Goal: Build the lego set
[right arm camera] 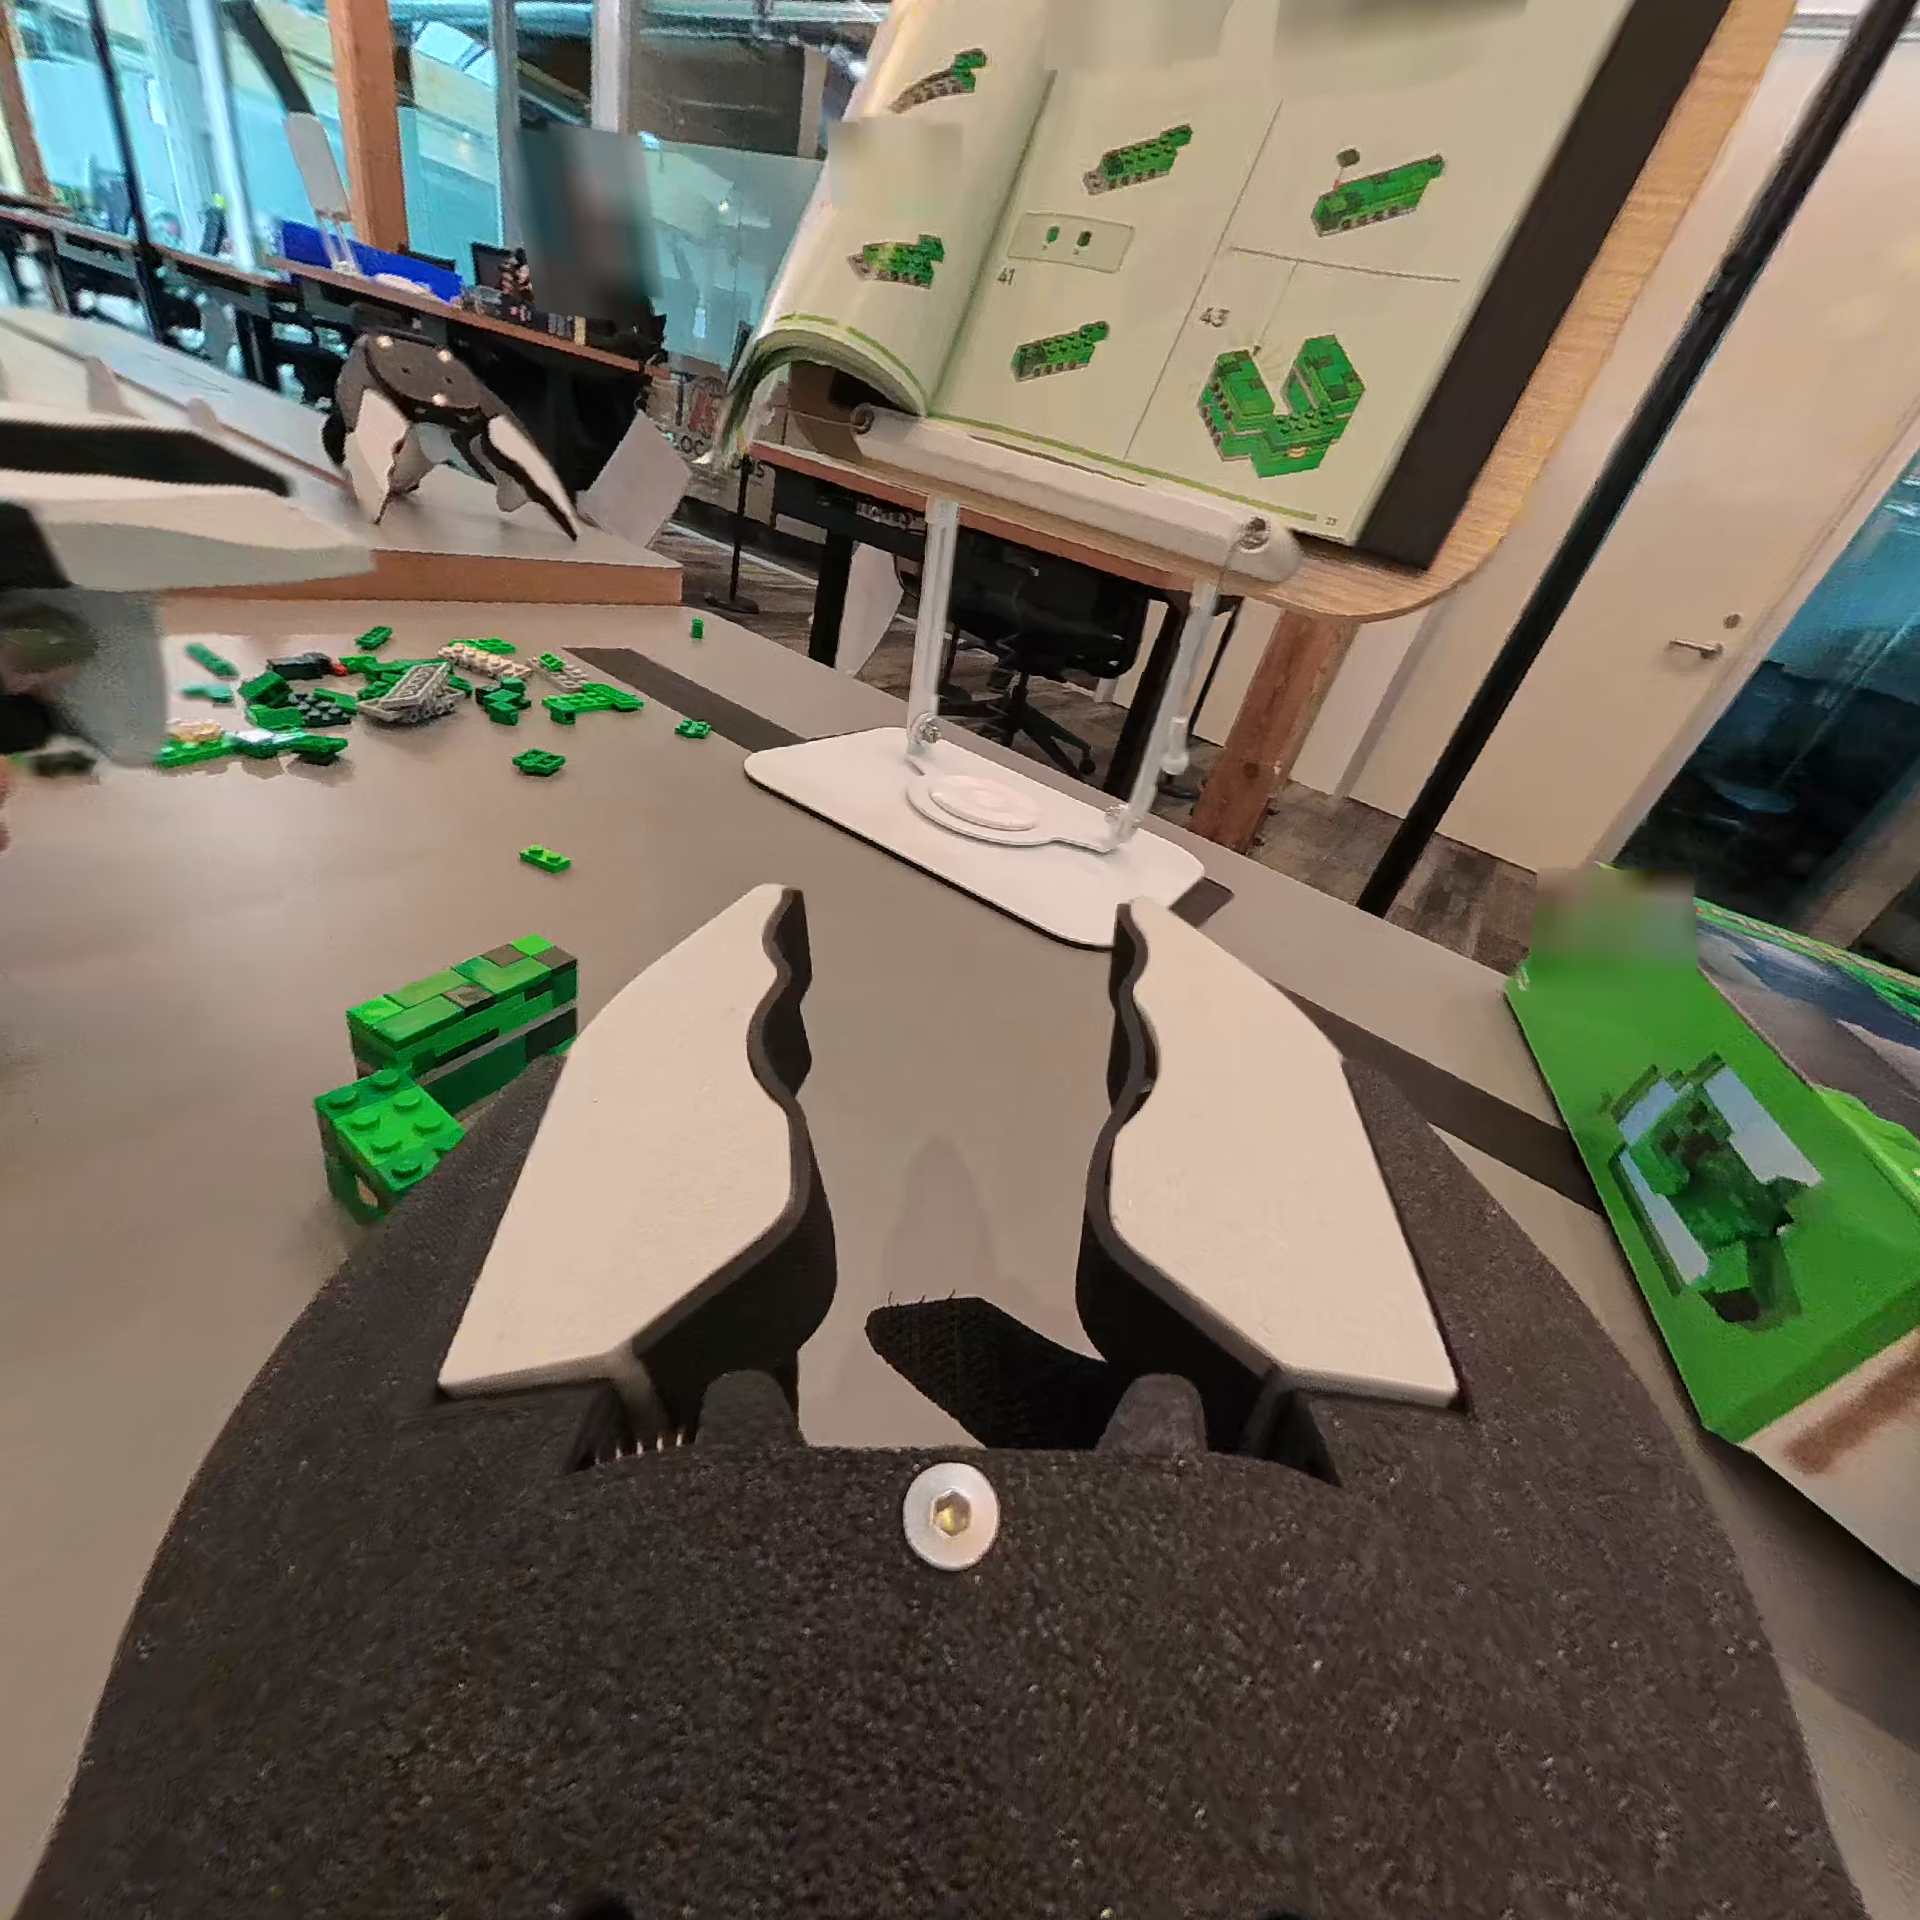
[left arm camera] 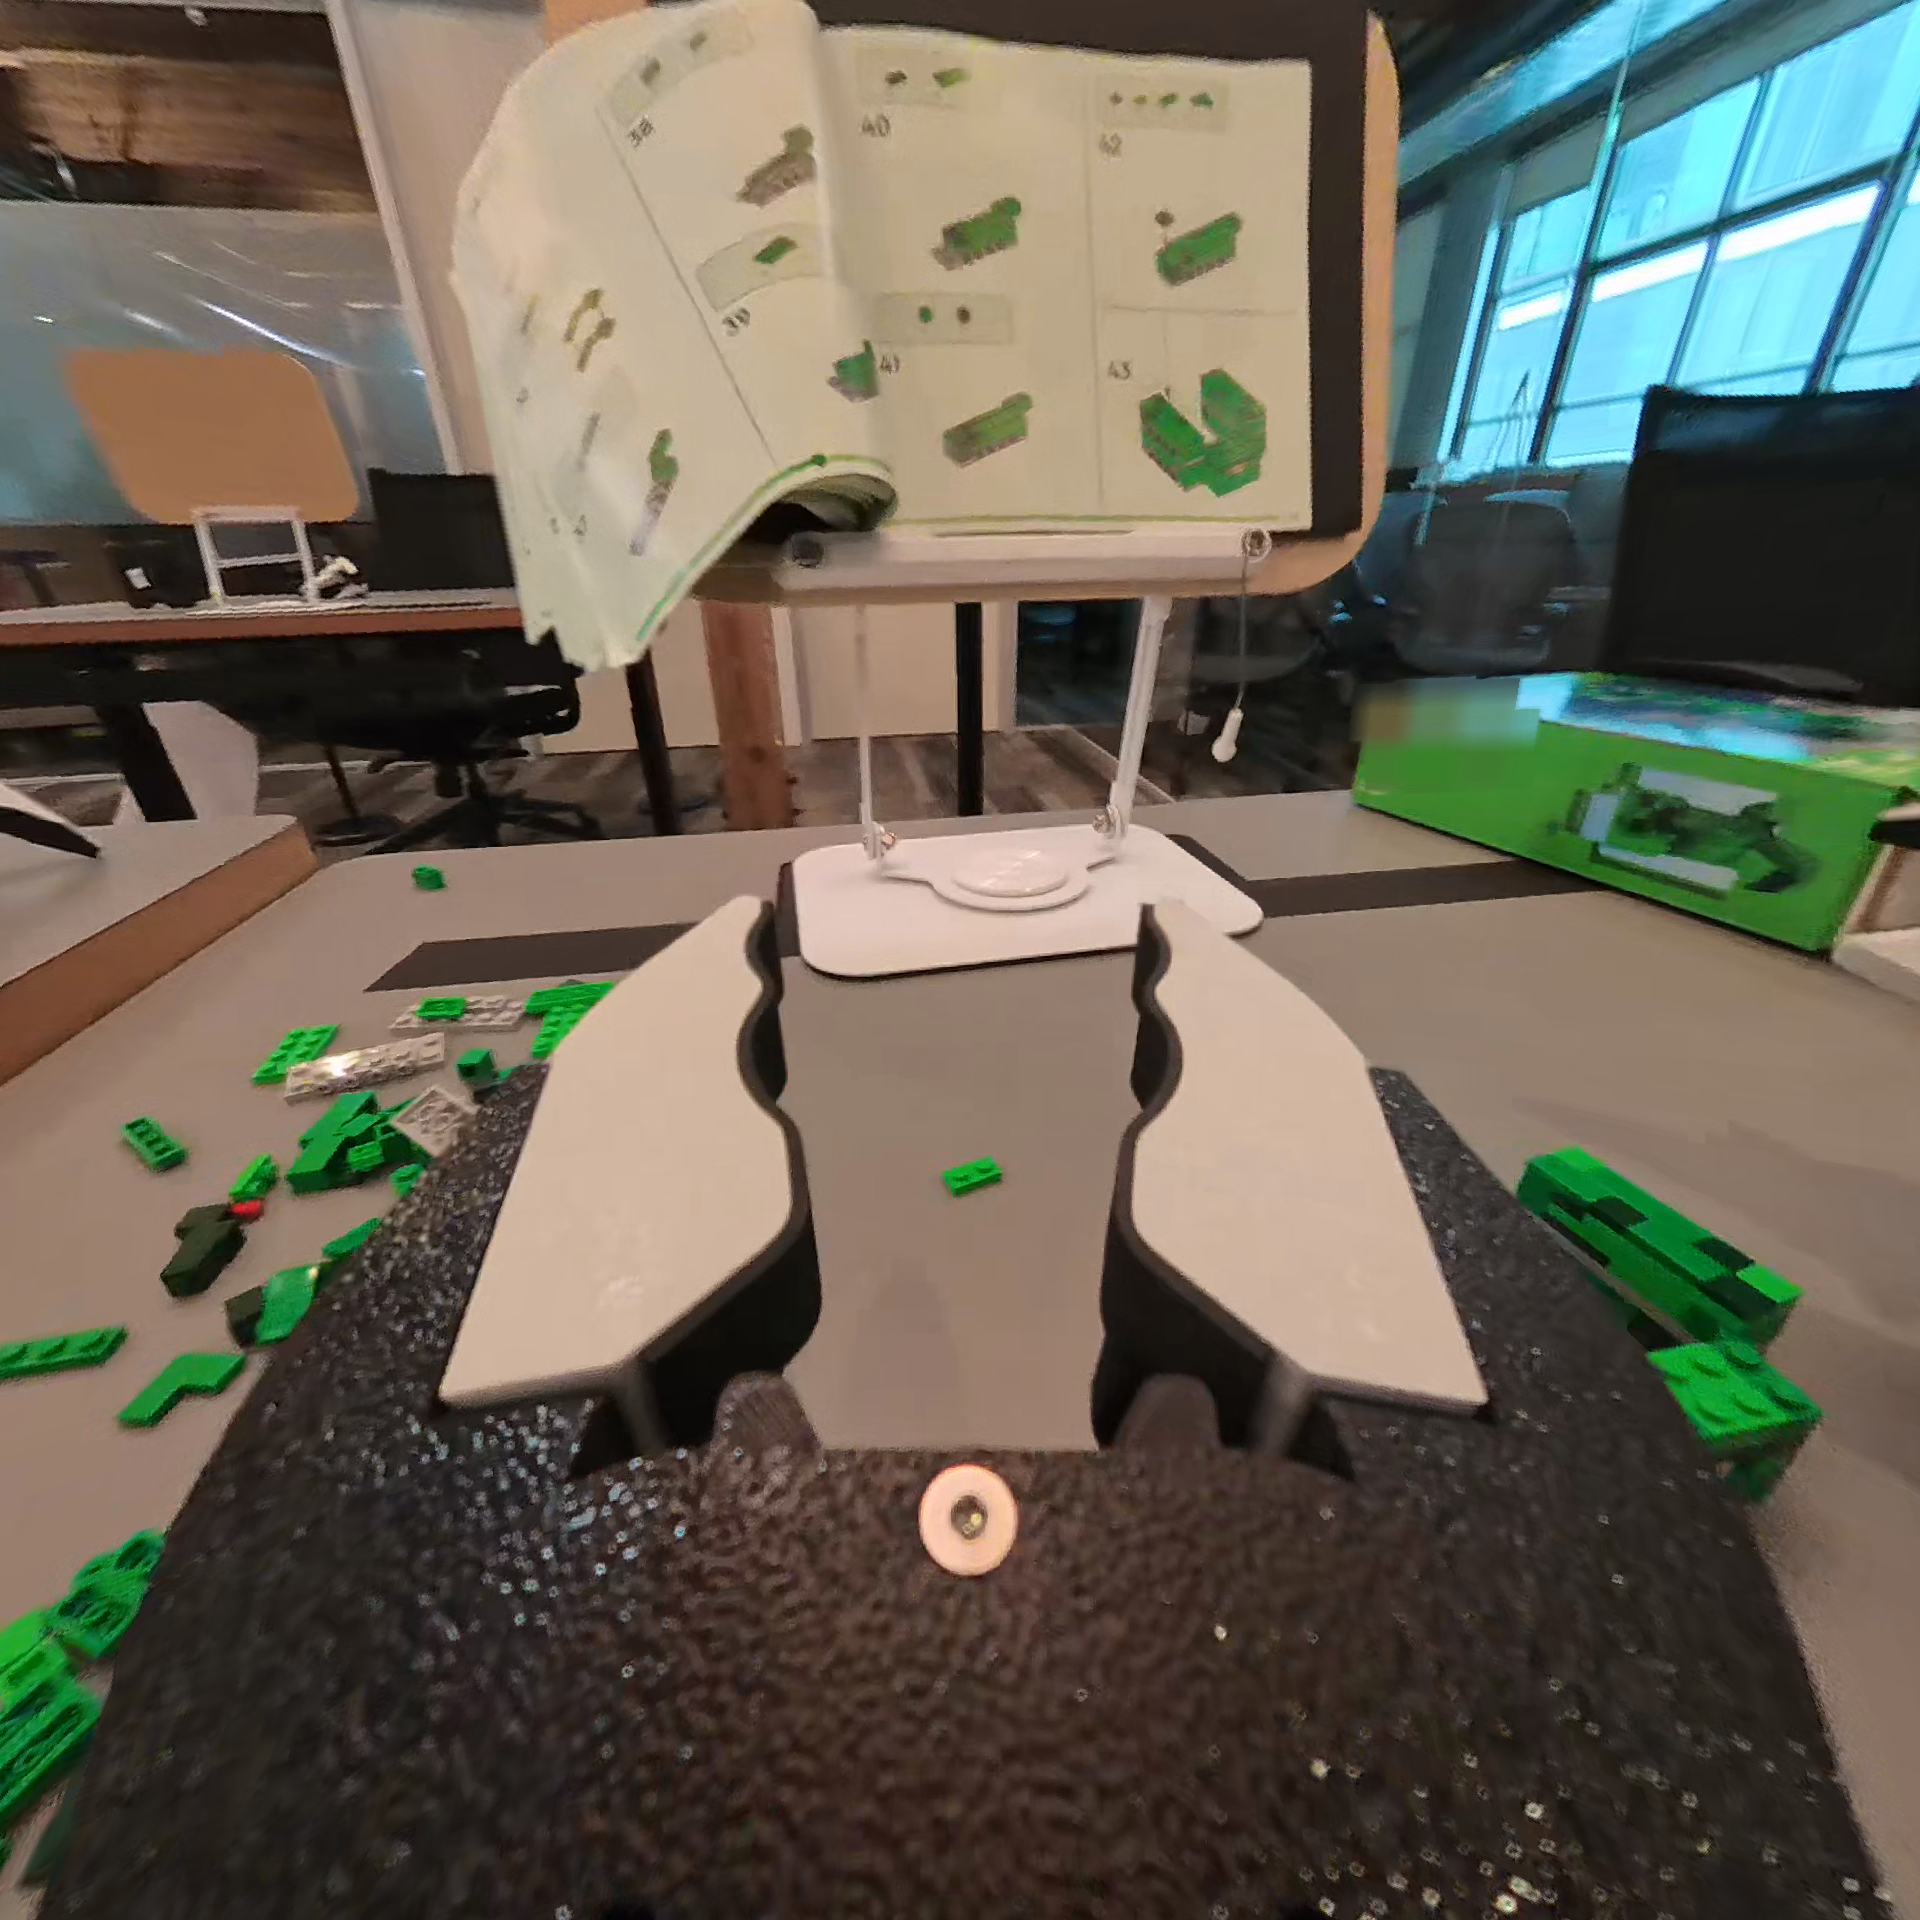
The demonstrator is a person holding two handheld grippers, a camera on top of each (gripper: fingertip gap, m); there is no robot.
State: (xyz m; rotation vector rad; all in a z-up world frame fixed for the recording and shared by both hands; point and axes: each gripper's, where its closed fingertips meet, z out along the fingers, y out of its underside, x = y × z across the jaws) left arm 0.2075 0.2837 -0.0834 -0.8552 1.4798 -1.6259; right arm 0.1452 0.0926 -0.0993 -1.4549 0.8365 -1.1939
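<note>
Left gripper (left arm camera: 956,935) spread, empty, above a small green plate (left arm camera: 972,1175). Right gripper (right arm camera: 956,914) likewise released, holding nothing. Part-built green assembly (right arm camera: 447,1060) stands on table (right arm camera: 260,1351), between grippers. Loose bricks (left arm camera: 343,1122) remain unsorted beside open instruction booklet (left arm camera: 1039,291); judged midway, much unbuilt.

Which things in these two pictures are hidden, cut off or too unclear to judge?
- Brick pile, left wrist view: its near edge is hidden by the left gripper.
- Green assembly, right wrist view: its right end is hidden by the right gripper.
- Set box, left wrist view: cut off at the right edge.
- Instruction booklet: left pages motion-blurred.
</note>
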